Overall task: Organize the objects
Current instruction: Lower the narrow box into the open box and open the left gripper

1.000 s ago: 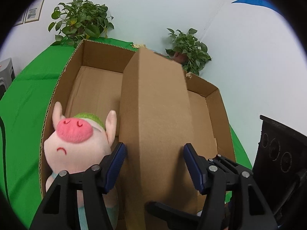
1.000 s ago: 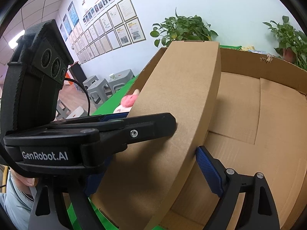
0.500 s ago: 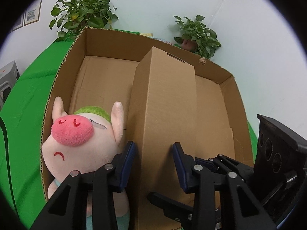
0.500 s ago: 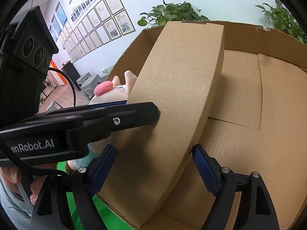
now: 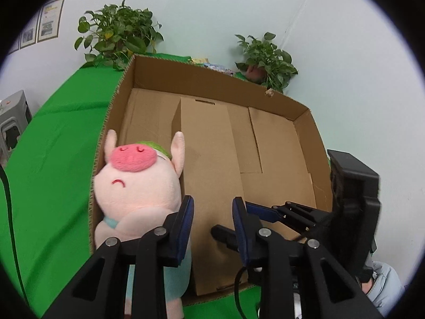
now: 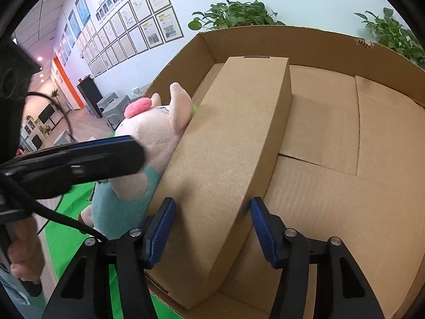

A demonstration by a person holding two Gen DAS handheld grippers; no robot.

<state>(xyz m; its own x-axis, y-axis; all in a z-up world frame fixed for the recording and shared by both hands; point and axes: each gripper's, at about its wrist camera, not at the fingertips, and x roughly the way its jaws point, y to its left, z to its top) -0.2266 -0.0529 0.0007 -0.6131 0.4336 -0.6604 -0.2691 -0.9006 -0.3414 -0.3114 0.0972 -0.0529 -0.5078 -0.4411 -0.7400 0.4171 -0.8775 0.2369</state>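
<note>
Carton lies in tray on green cloth, both grippers' fingers spread.

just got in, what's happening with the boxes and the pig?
A person with two handheld grippers is packing a large open cardboard box on a green-covered table. A long closed carton lies inside it, beside a plush pig at the left wall. The right gripper straddles the carton's near end, jaws open. The left gripper hovers over the same end, also open. Neither clamps anything.
</note>
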